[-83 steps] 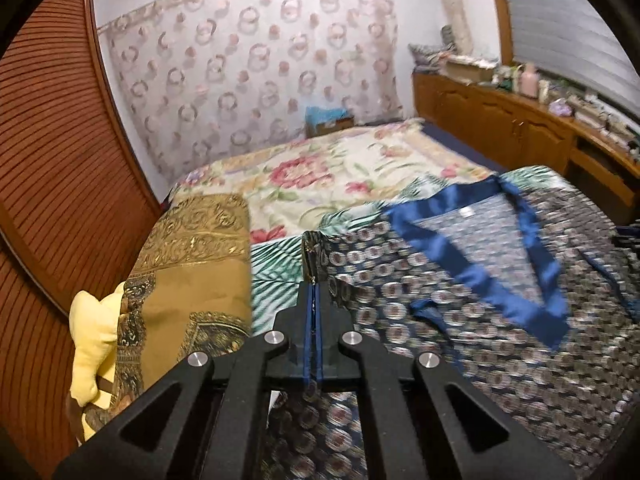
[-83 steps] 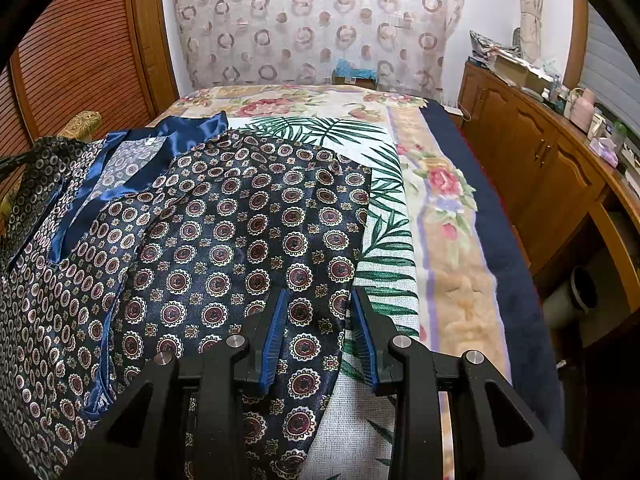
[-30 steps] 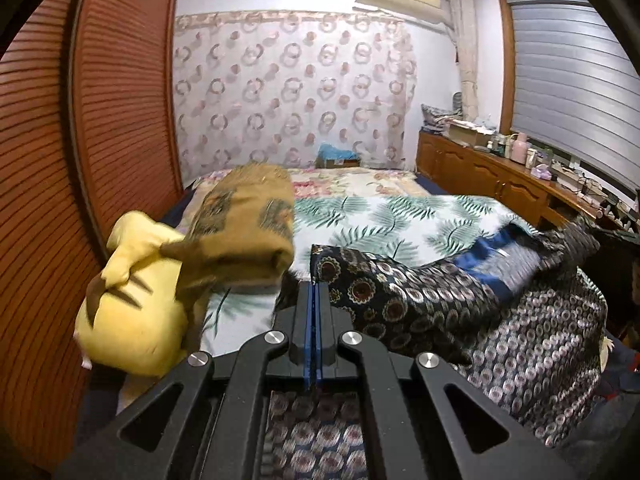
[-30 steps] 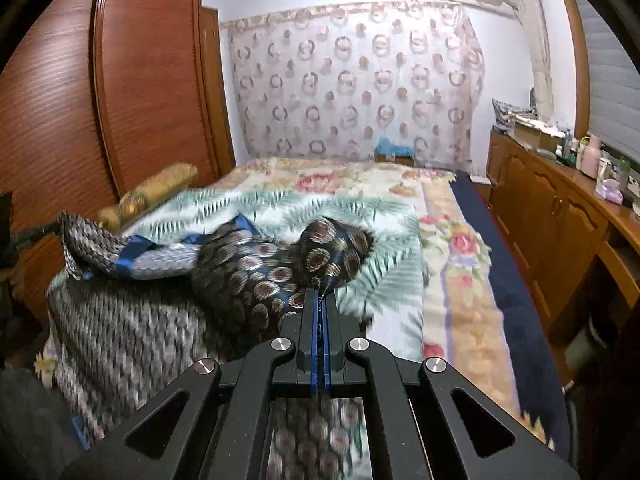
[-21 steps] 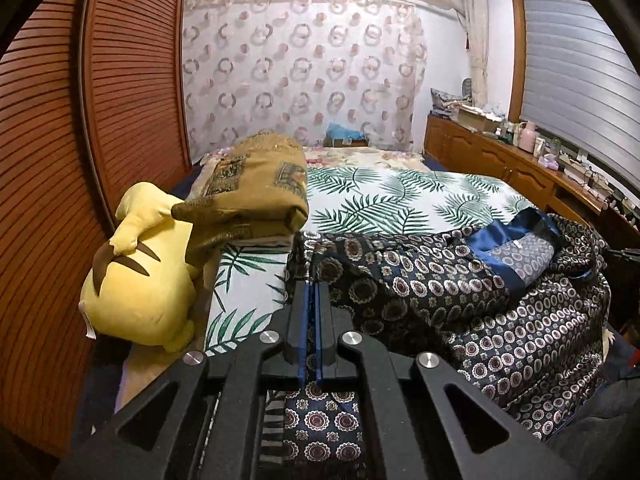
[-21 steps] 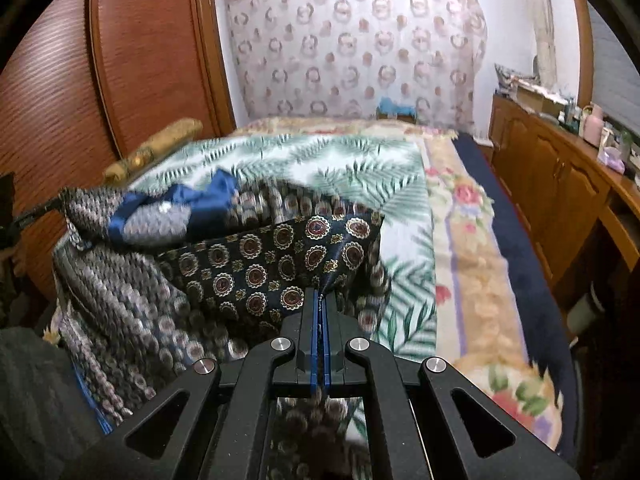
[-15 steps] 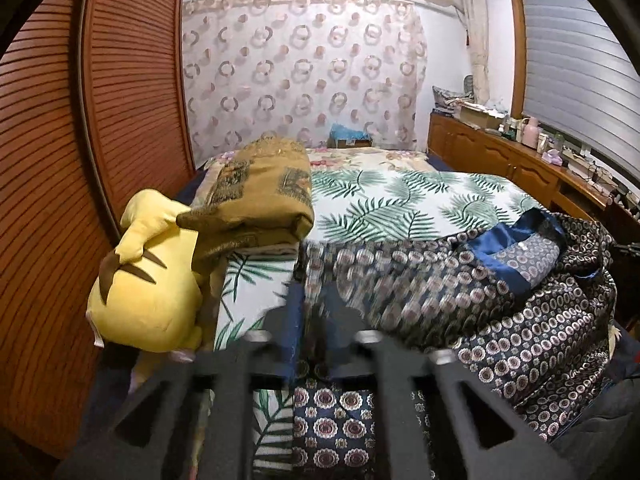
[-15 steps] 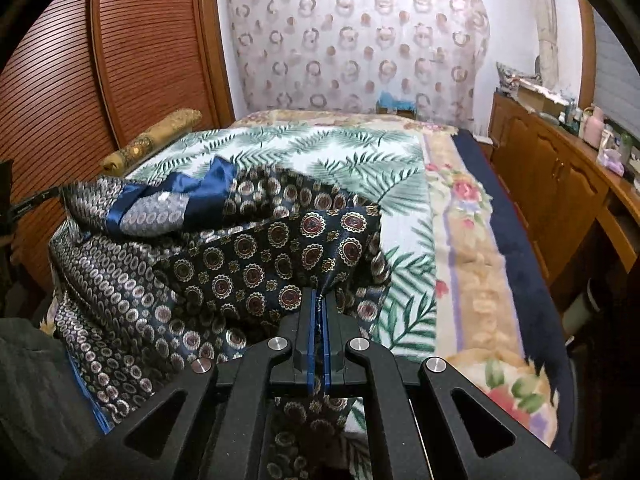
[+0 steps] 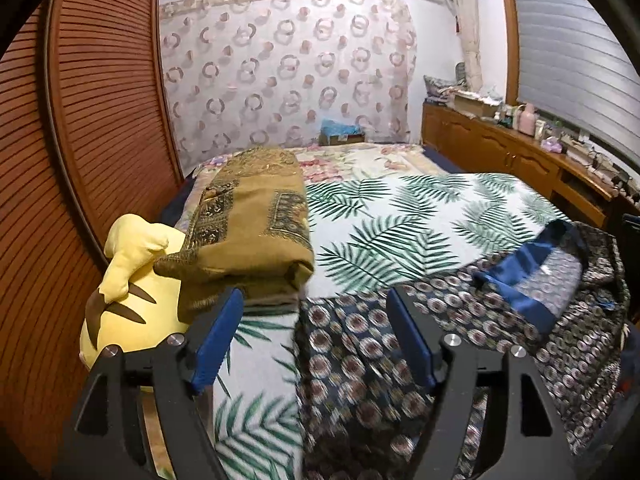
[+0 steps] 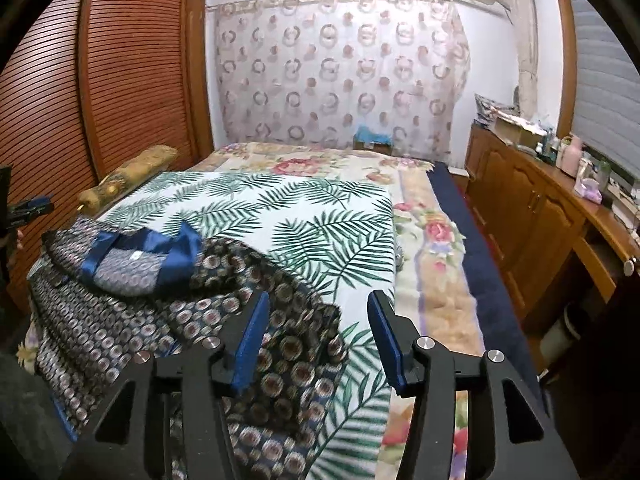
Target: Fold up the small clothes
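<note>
The patterned garment (image 9: 404,344) is showing as thin, silky cloth with a glossy blue satin trim (image 10: 160,244). The palm-leaf blanket (image 9: 400,220) is looking soft and matt. The folded ochre cloth (image 9: 252,220) is appearing woven, the yellow toy (image 9: 124,288) plush. The left gripper (image 9: 314,312) is showing matt black plastic, blue pads (image 9: 218,340) and shiny metal screws. The louvred doors (image 10: 132,64) are gleaming as varnished wood.

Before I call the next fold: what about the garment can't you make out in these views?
- Patterned garment near hem: left wrist view, cut off behind the open left gripper and motion-blurred.
- Its left edge: right wrist view, runs off the bed edge.
- Fabric under the open right gripper: blurred.
</note>
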Motion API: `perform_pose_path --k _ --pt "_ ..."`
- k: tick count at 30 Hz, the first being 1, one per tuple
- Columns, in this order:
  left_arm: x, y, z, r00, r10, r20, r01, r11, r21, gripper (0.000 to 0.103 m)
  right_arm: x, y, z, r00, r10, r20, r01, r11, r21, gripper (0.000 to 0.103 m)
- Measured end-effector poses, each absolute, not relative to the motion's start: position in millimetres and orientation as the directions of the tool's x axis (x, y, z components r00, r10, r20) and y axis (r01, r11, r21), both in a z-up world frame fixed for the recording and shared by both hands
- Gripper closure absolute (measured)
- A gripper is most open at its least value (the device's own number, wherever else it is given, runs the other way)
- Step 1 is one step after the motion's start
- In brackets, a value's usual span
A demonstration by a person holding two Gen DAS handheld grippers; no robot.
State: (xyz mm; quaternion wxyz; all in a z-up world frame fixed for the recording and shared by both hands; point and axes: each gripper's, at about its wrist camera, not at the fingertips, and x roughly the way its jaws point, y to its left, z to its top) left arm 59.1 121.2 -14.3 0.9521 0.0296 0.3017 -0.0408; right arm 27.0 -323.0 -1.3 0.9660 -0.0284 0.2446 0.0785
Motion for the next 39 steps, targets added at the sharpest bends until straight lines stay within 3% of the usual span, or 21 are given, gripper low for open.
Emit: perform_pose_path --k 7,18,34,35,39 --pt "94 135 -36 0.772 -0.035 -0.635 0.063 0.998 0.022 0.028 67 -322 -14 0.864 0.113 -0.490 -0.107 0.993 0.041 0.050" --pt "104 128 -73 0.675 -0.049 -0.736 0.092 0.996 0.018 0.028 94 -307 -39 0.776 0.120 -0.619 -0.117 0.992 0.046 0.050" --pt "109 123 -80 0.631 -0.124 -0.766 0.133 0.990 -0.051 0.028 106 -309 -48 0.726 0.198 -0.658 -0.202 0.977 0.071 0.050" --pt "109 122 -80 0.629 -0.131 -0.766 0.137 0.989 -0.056 0.030 105 -307 -49 0.727 0.196 -0.658 -0.200 0.977 0.071 0.057" --pt "111 119 -80 0.622 -0.171 -0.764 0.161 0.983 -0.089 0.055 106 -305 -52 0.715 0.239 -0.657 -0.237 0.967 0.093 0.082"
